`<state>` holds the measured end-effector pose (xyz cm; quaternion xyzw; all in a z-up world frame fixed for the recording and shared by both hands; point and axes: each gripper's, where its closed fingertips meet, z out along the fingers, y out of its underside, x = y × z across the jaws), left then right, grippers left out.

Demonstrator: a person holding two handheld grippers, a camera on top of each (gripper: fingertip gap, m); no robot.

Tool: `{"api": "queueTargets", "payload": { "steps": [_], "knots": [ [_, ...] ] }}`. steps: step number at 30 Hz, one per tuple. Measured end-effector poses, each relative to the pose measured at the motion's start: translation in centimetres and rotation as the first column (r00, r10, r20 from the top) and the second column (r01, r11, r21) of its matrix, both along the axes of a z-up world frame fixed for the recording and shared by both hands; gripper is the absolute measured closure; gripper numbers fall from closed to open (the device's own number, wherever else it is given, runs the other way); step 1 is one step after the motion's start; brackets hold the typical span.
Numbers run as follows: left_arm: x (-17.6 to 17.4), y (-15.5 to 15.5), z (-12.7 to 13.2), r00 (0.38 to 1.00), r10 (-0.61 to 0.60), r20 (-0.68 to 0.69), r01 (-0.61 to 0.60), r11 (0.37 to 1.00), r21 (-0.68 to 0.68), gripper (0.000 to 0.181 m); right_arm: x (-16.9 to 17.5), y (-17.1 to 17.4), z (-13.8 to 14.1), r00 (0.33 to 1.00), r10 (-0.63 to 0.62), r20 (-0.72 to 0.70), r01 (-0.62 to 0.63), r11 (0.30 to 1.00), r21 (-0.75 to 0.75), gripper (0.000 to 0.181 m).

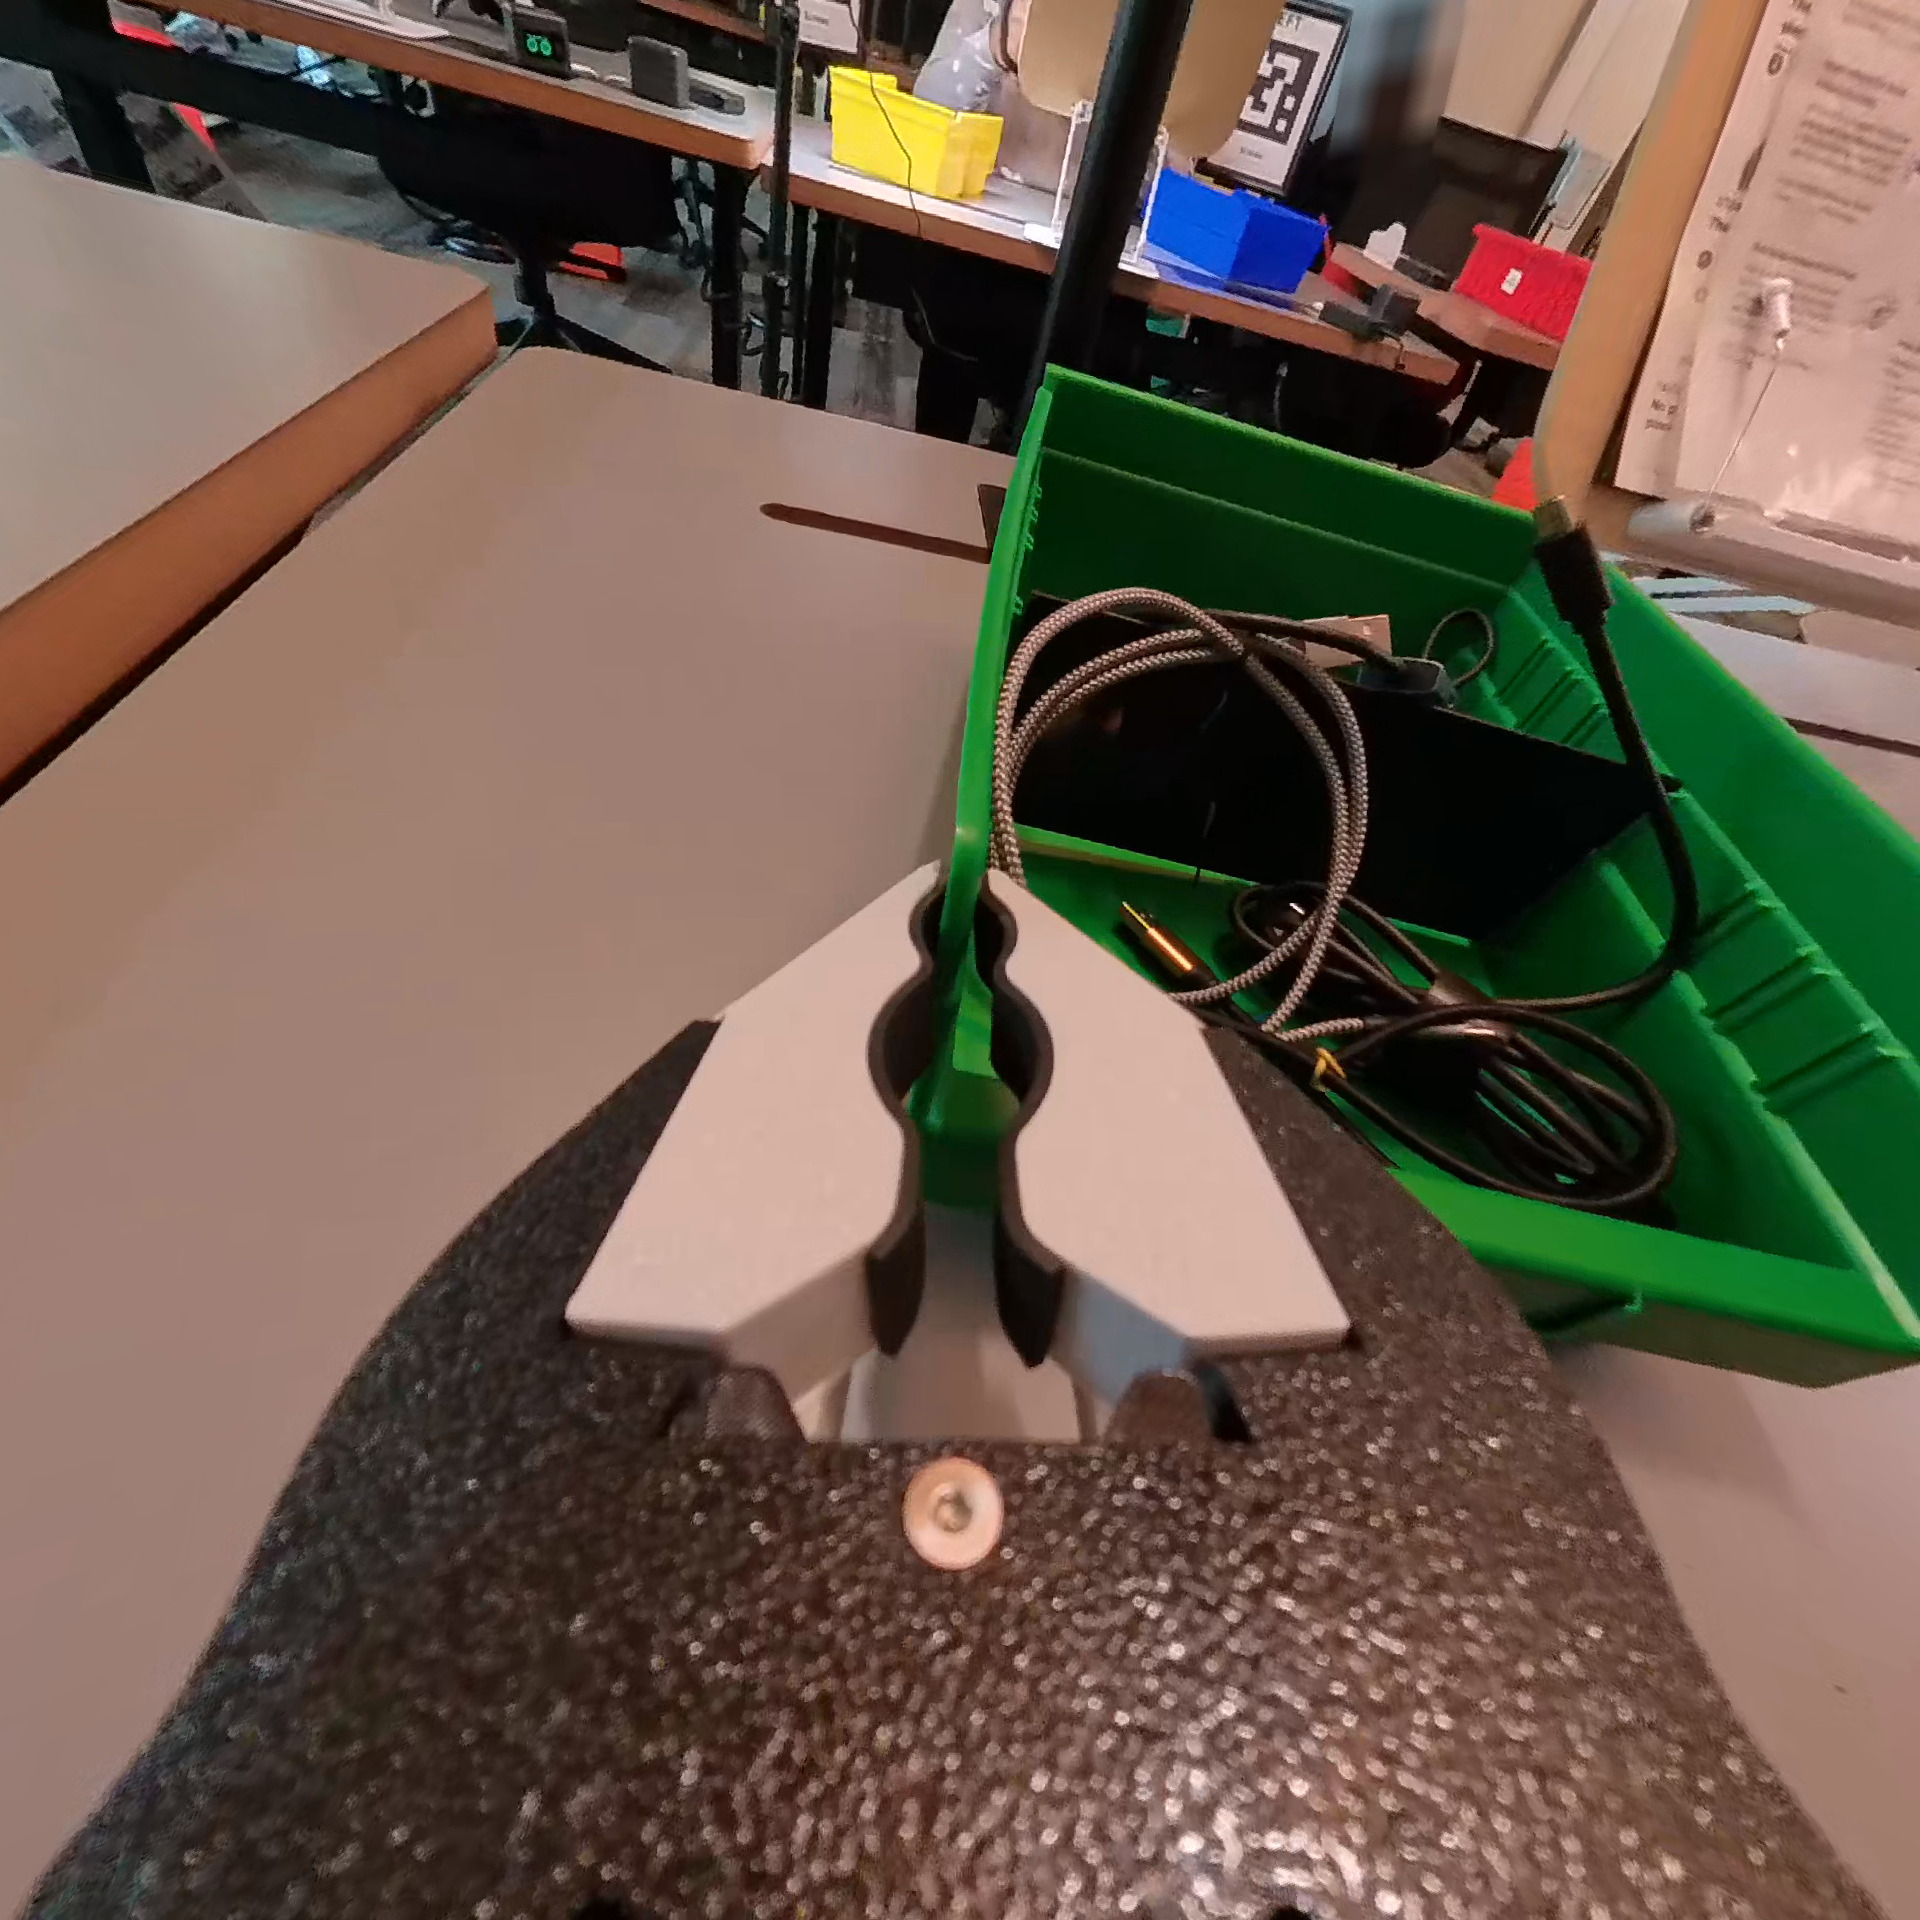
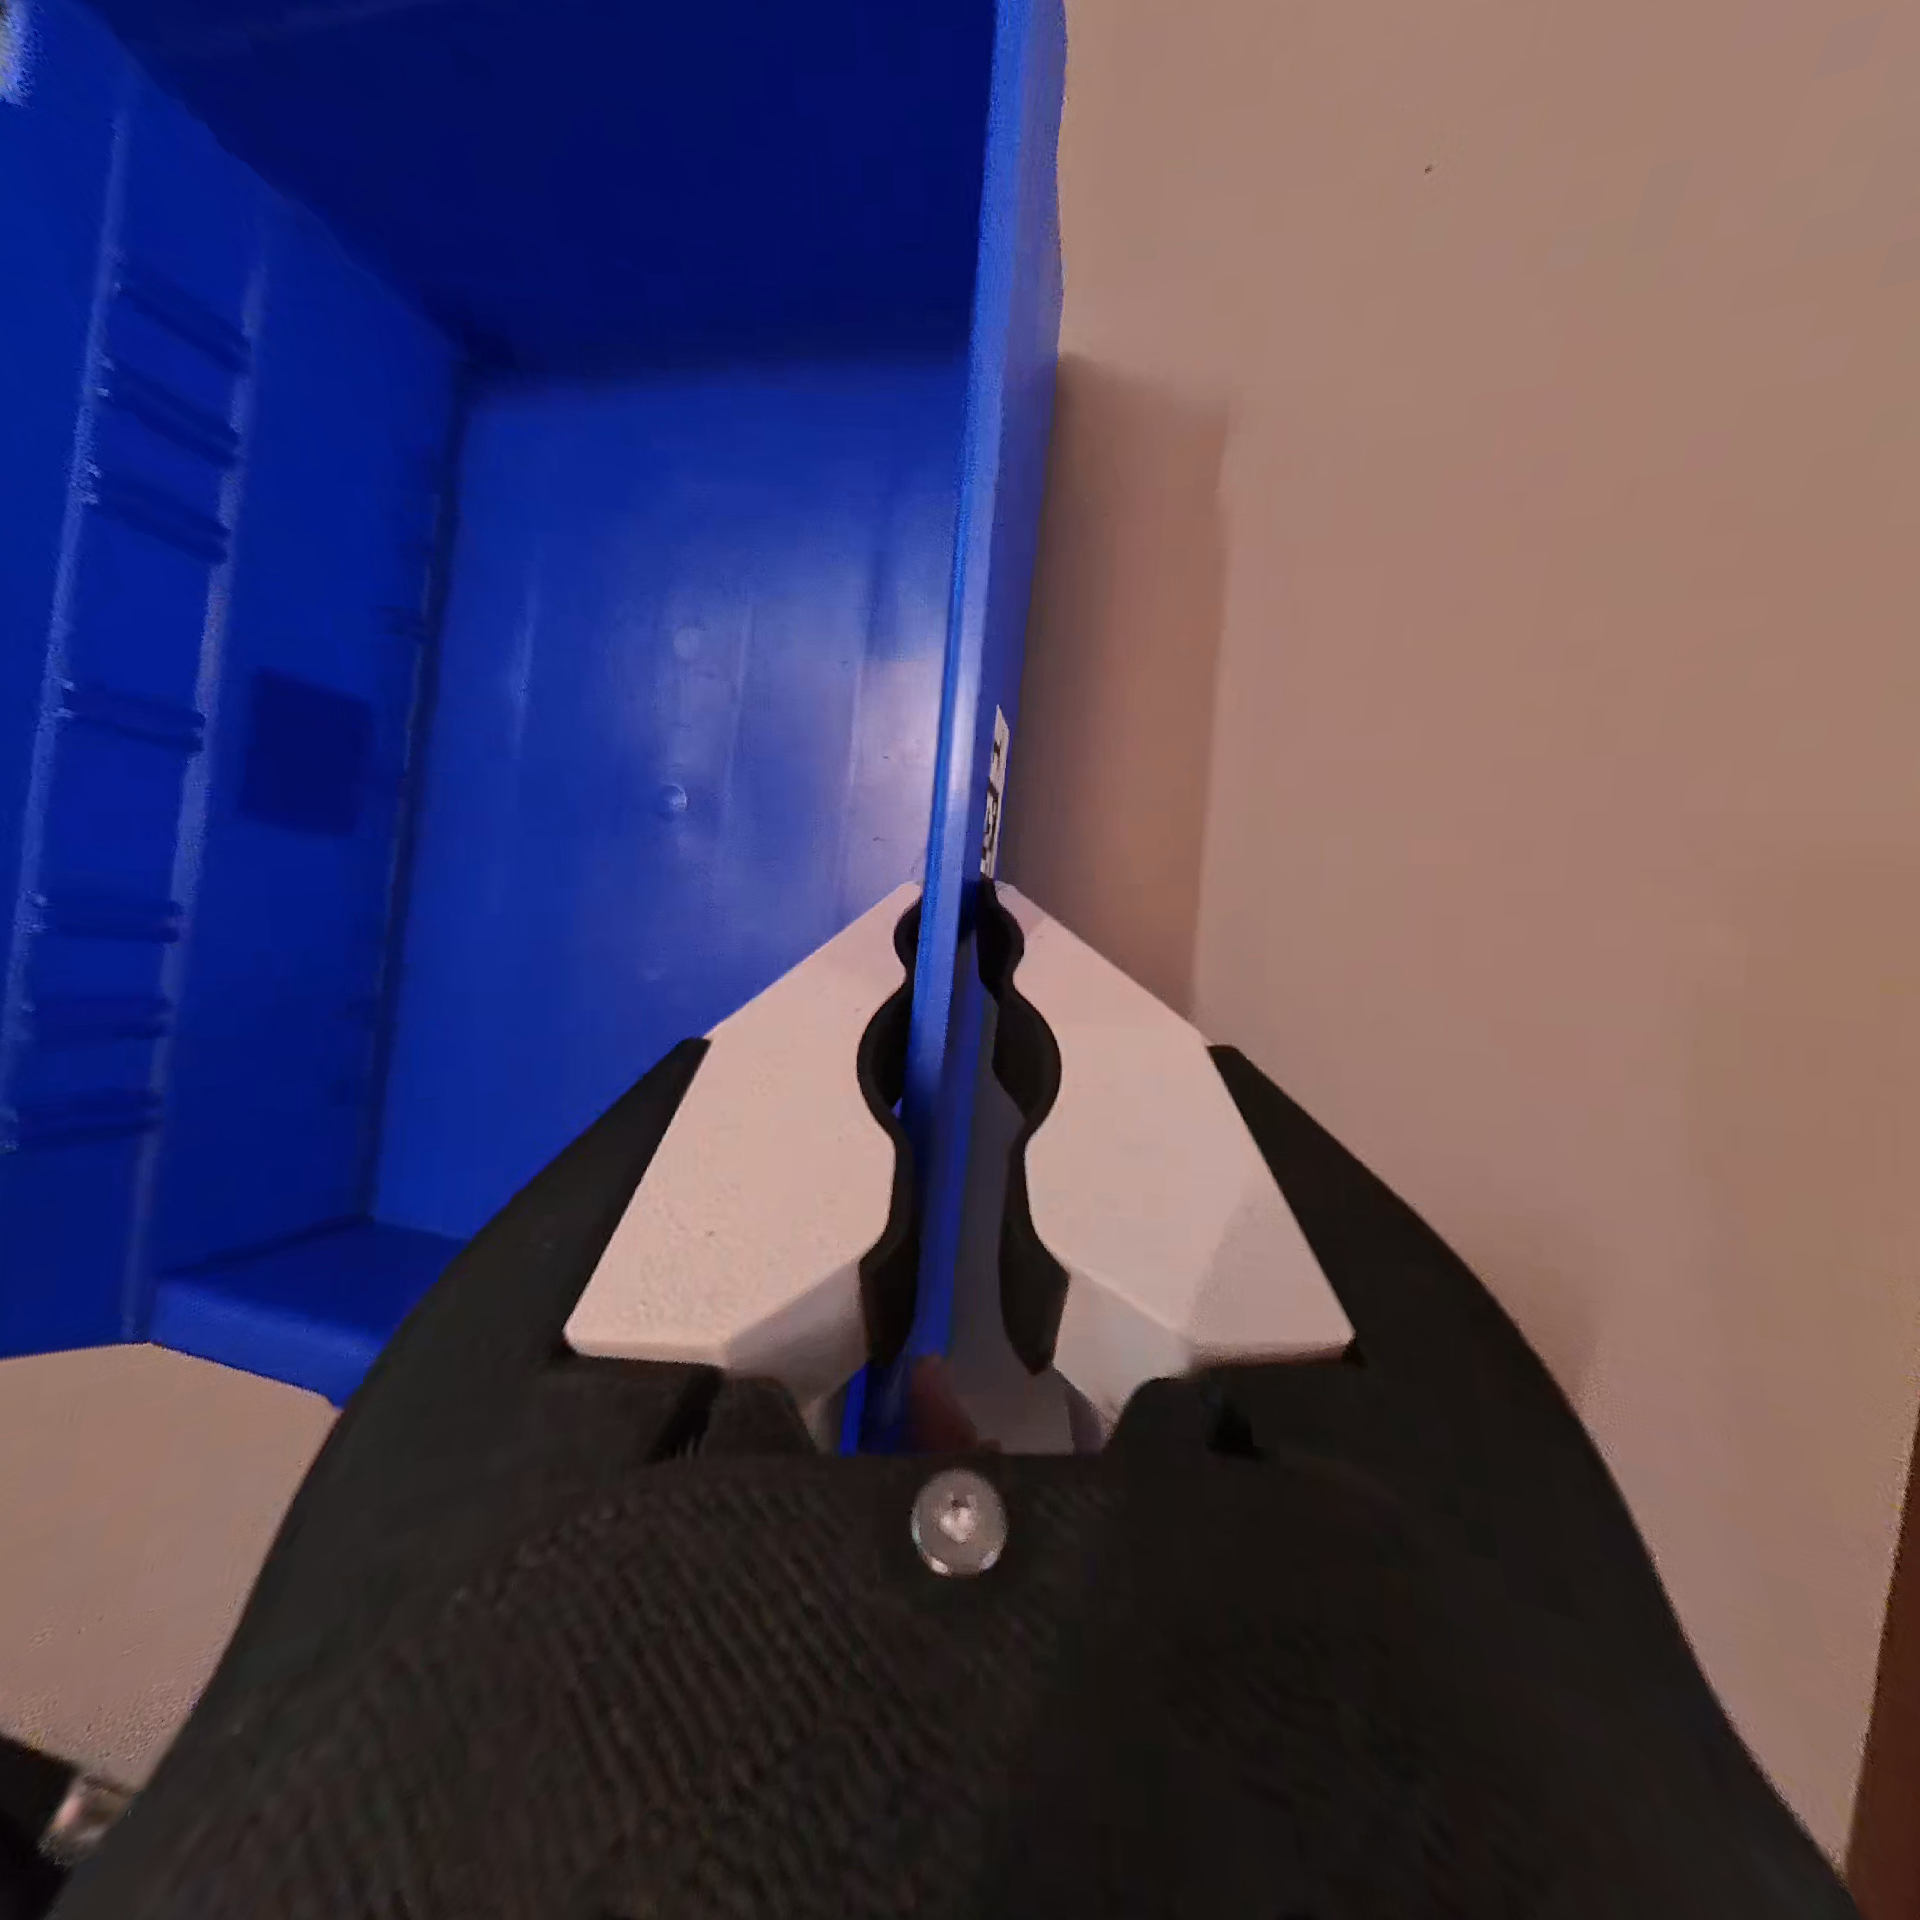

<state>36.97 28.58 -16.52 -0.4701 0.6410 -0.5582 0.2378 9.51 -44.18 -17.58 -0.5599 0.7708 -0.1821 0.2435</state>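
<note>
In the left wrist view my left gripper (image 1: 961, 904) is shut on the near left wall of a green plastic bin (image 1: 1756, 914), which is tilted up off the grey table (image 1: 499, 790). Inside the bin lie a braided grey cable (image 1: 1340, 727), black cables (image 1: 1538, 1101) and a black divider (image 1: 1455, 790). One black cable end (image 1: 1569, 551) sticks up over the far wall. In the right wrist view my right gripper (image 2: 951, 894) is shut on the right wall of a blue plastic bin (image 2: 665, 727). No contents show in the blue bin.
A second table (image 1: 177, 343) stands at the left across a gap. Behind are benches with yellow (image 1: 914, 140), blue (image 1: 1236, 229) and red (image 1: 1517, 275) bins and a black pole (image 1: 1101, 197). A papered board (image 1: 1808, 239) stands at the right. The blue bin rests on a beige tabletop (image 2: 1507, 727). My hands' fingertips stand some 80 cm from each other.
</note>
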Motion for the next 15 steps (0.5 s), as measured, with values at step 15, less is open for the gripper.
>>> {"api": "queueTargets", "payload": {
  "steps": [15],
  "knots": [
    [-0.5, -0.6, 0.1, 0.996, -0.089, -0.012, 0.089, 0.996, -0.019, 0.18, 3.0, -2.5, -1.2, 0.989, 0.006, -0.148, -0.06, 0.93, -0.363, 0.135]
  ]
}}
